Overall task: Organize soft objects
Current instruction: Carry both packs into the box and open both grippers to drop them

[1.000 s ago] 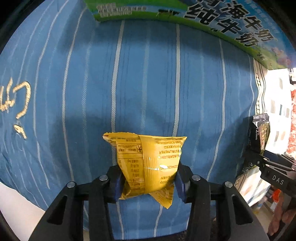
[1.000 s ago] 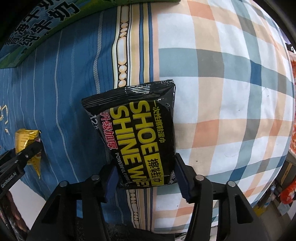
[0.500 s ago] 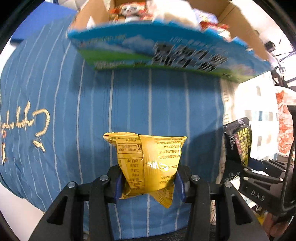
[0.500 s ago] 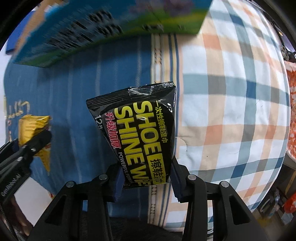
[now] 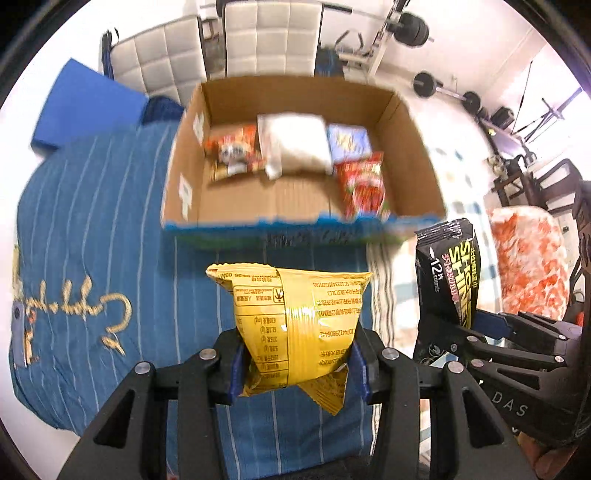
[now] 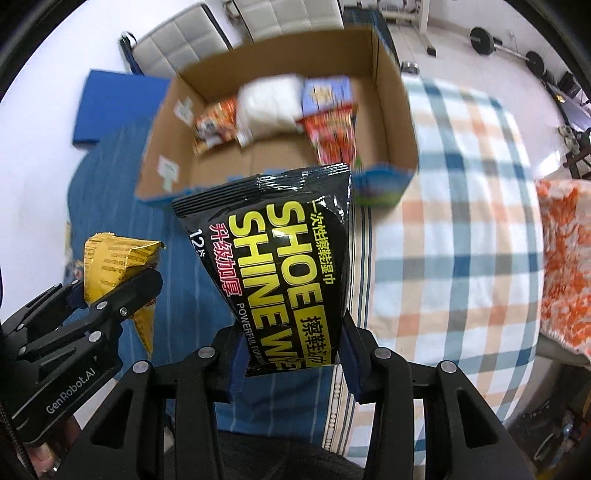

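My left gripper (image 5: 295, 363) is shut on a yellow snack packet (image 5: 295, 317) and holds it above the blue striped cloth (image 5: 92, 221). My right gripper (image 6: 291, 363) is shut on a black shoe shine wipes pack (image 6: 280, 266). The wipes pack also shows at the right of the left wrist view (image 5: 448, 273), and the yellow packet at the left of the right wrist view (image 6: 114, 258). Ahead stands an open cardboard box (image 5: 410, 122) holding a white pillow pack (image 5: 293, 144) and several snack bags. Both held items are short of the box's near edge.
The box (image 6: 391, 85) sits on a bed, across the blue cloth and a plaid sheet (image 6: 461, 221). An orange-white patterned cloth (image 5: 528, 258) lies at the right. A blue mat (image 5: 81, 107), white chairs (image 5: 258, 33) and barbell weights (image 5: 413, 26) stand beyond.
Both grippers have risen and tilted up, each still holding its packet. The box's open top and contents and the room behind have come into view; before, only its printed side showed.
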`<state>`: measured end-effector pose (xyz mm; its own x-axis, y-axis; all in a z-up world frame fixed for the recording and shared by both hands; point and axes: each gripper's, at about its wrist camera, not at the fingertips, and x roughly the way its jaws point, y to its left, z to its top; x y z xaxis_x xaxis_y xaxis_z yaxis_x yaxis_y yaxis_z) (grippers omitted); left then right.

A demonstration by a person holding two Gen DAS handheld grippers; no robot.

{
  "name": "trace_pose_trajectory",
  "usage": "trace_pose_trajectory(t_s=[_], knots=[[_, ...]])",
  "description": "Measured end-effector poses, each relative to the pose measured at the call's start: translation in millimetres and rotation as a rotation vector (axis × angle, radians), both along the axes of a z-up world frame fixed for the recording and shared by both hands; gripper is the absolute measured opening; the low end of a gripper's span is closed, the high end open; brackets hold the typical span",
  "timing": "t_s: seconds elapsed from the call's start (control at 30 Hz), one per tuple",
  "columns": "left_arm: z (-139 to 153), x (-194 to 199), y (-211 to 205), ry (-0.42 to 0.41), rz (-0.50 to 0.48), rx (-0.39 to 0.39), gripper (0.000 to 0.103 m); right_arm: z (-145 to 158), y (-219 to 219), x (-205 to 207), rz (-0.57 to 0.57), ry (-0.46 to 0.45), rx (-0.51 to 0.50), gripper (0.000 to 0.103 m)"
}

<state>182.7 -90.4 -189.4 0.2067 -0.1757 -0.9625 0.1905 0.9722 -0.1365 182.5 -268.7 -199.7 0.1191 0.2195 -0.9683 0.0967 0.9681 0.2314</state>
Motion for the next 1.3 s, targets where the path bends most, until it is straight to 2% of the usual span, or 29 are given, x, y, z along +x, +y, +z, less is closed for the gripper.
trace_pose_trajectory(t_s=[0.1,0.3,0.5,0.7,0.87,1.0,1.1,1.3], knots=[[16,9,-2,-0.044,0.006,-0.007,0.042,22,9,15,-0.002,-0.04,-0.007,0.045],[23,34,-1,-0.077,0.019,-0.021,0.042,38,22,26,0.01,-0.079,-0.003,0.045],[28,61,1,-0.088,0.019,-0.029,0.042,47,26,56,0.008,-0.118,0.003,0.045],[28,111,8,-0.096,0.03,-0.029,0.042,46,29,103,0.004,-0.128,0.003,0.045],[5,163,20,-0.023,0.061,-0.056,0.042,22,35,143,-0.003,-0.09,0.015,0.045],[-32,197,27,0.075,0.09,-0.069,0.042,-20,41,170,-0.007,-0.007,0.034,0.045],[-63,214,31,0.159,0.109,-0.073,0.042,-52,45,182,-0.011,0.054,0.046,0.045],[-112,227,30,0.263,0.107,-0.023,0.042,-101,53,191,-0.022,0.144,0.049,0.045]])
